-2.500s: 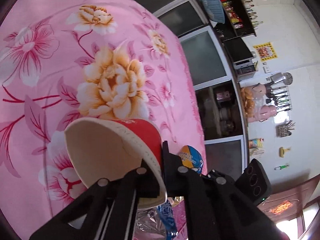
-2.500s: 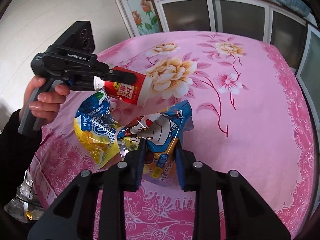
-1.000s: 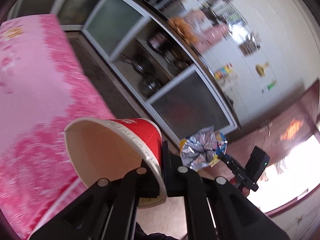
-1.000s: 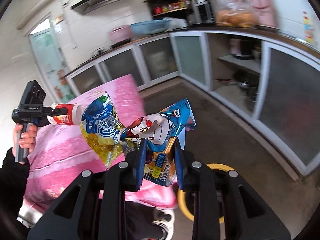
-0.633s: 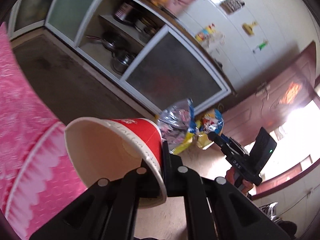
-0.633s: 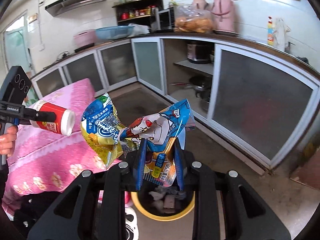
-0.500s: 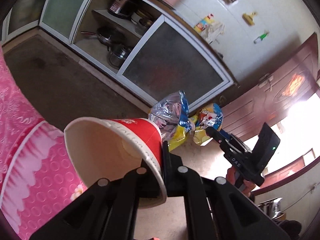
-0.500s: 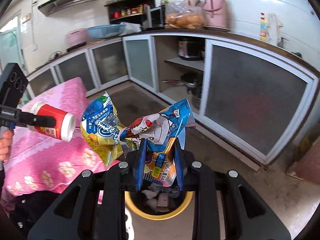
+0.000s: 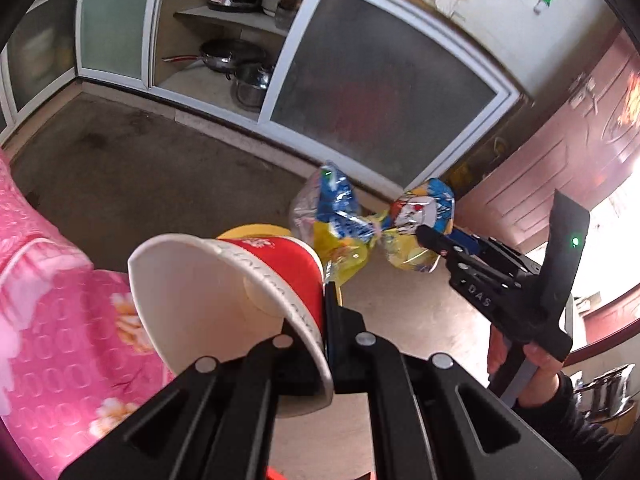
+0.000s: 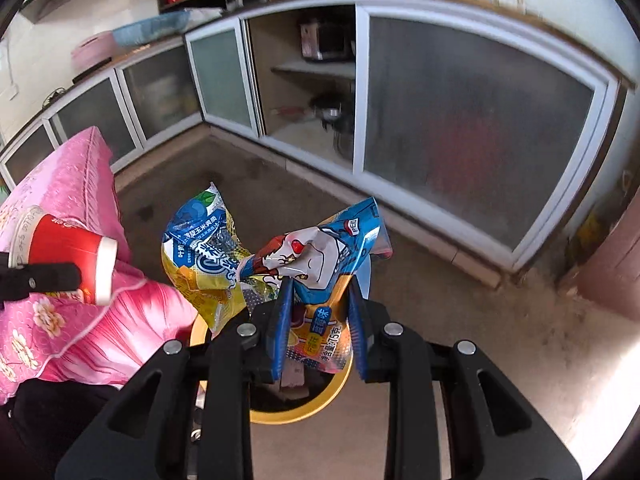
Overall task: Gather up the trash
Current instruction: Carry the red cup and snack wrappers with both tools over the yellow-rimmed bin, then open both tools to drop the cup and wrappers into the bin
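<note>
The left gripper [image 9: 325, 320] has its jaws clenched on the rim of a red paper cup [image 9: 240, 300], held on its side beside the pink floral bedding [image 9: 52, 320]. The right gripper [image 10: 318, 320] has its jaws clamped on a bunch of snack wrappers [image 10: 280, 264], held above a yellow-rimmed trash bin [image 10: 320, 404] on the floor [image 10: 460, 320]. In the left wrist view the wrappers [image 9: 372, 224] sit at two o'clock from the cup, with the bin's rim [image 9: 252, 232] showing at its twelve o'clock.

Left gripper [image 9: 318, 320]: jaws clamped, load held. Right gripper [image 10: 318, 320]: jaws pinching load, angled downward; right hand [image 9: 532, 372] on handle.
</note>
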### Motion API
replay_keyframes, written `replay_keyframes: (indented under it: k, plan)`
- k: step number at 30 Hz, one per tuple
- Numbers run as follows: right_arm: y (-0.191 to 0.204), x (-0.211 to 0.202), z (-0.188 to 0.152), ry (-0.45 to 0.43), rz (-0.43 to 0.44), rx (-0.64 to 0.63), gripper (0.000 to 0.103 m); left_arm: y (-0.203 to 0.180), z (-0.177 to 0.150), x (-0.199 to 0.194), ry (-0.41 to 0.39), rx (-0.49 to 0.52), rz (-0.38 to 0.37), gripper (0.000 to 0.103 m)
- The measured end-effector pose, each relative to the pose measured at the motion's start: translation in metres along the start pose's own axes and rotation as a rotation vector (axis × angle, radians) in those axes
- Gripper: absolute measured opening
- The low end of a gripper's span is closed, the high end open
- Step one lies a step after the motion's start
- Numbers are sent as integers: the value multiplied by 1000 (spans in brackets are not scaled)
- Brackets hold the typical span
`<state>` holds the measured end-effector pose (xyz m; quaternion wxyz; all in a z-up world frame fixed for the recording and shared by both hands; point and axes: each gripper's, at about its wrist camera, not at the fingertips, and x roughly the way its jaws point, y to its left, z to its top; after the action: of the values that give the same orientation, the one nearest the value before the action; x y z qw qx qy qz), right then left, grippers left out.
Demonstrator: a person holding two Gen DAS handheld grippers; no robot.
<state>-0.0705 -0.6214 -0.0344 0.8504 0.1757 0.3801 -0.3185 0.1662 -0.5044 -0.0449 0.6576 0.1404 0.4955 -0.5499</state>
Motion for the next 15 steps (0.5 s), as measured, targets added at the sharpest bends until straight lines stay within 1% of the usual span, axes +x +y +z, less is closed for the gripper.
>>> replay_keyframes:
  k: [2, 5, 7, 11, 15]
  plan:
    - [2, 14, -6, 27, -26, 5, 25, -2, 0, 15, 20, 8, 8, 2]
    - [2, 27, -13, 62, -9, 39, 25, -4, 0, 35, 42, 11, 14, 2]
    - [4, 34, -17, 68, -33, 43, 25, -4, -1, 44, 51, 17, 29, 2]
    - [2, 49, -25, 113, -34, 81, 25, -2, -1, 61, 61, -6, 36, 2]
    - [1, 66, -30, 152, -32, 108, 25, 0, -2, 82, 77, -1, 86, 2]
